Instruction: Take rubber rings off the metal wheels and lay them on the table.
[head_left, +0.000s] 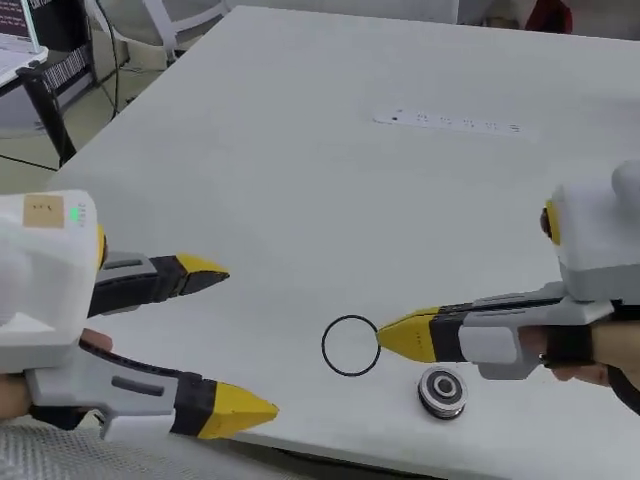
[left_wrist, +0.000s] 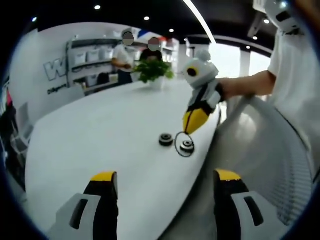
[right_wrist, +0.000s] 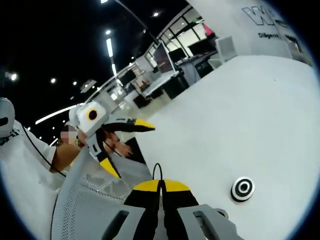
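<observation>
Now, in the head view our right gripper (head_left: 383, 338) pinches the thin black rubber ring (head_left: 324, 345), already off and just beside the round silver metal wheel (head_left: 443, 390). In the left gripper view the left gripper (left_wrist: 165, 175) stands spread and idle. In the right gripper view the jaws press together on the ring, so next, we judge, we lay it flat beside the wheel and release.

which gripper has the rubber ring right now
The right gripper: it is shut on the black rubber ring, while the left gripper hangs open, holding nothing.
</observation>
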